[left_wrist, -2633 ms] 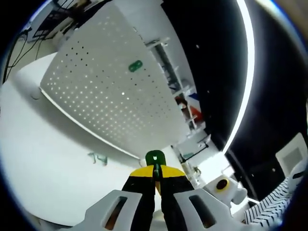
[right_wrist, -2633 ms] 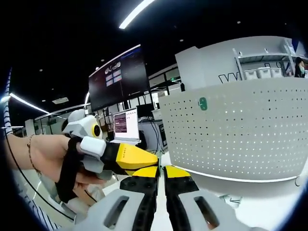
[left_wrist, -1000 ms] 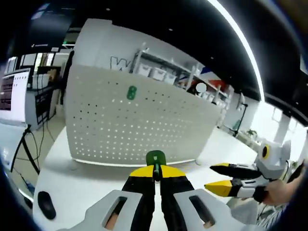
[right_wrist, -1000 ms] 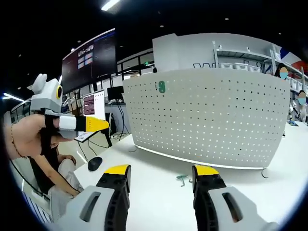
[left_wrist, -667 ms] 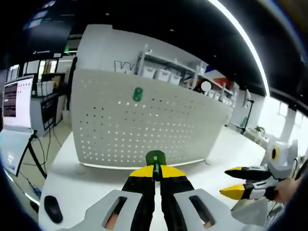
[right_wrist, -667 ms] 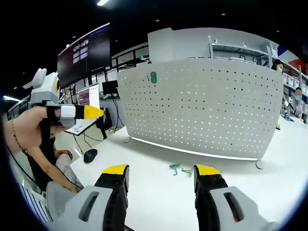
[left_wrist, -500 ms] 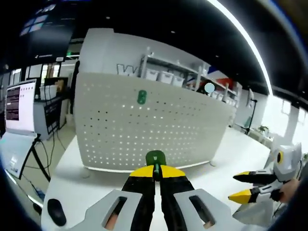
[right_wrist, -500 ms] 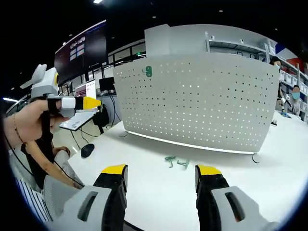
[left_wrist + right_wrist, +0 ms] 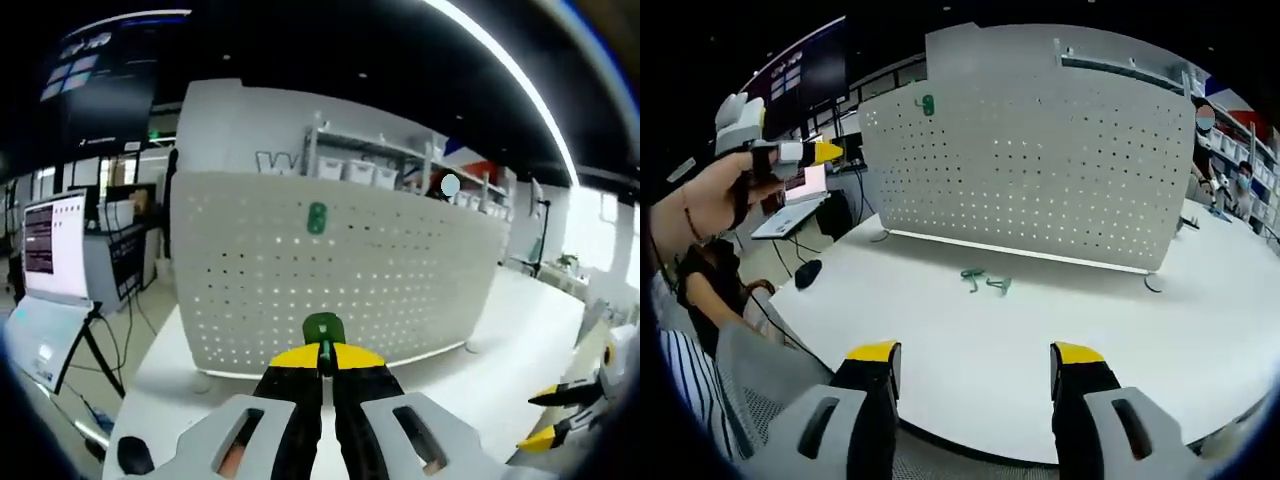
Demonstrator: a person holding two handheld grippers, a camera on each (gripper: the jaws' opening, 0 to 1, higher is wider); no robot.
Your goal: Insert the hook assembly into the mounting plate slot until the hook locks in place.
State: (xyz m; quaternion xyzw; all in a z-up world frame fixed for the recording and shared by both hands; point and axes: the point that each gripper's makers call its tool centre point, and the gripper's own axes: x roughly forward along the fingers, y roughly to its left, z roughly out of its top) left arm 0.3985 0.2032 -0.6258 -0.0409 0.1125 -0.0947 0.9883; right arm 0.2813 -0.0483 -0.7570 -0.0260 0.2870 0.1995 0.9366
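Left tool (image 9: 322, 362) has its jaws pinched tight on the green hook (image 9: 322, 329), held up in front of the white pegboard (image 9: 340, 270), which already has another green hook (image 9: 317, 217) mounted near its top. Right tool (image 9: 975, 358) is spread wide open over the white bench (image 9: 1040, 340), where two loose green hooks (image 9: 984, 280) lie near the pegboard's foot, with a black mouse (image 9: 807, 272) off at the bench edge.

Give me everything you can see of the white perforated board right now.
The white perforated board stands upright on the white table, curving across both views. It looks like thin metal dotted with rows of small holes, light shining through some. A green hook piece sits near its top edge. Two small green parts lie on the table before it.
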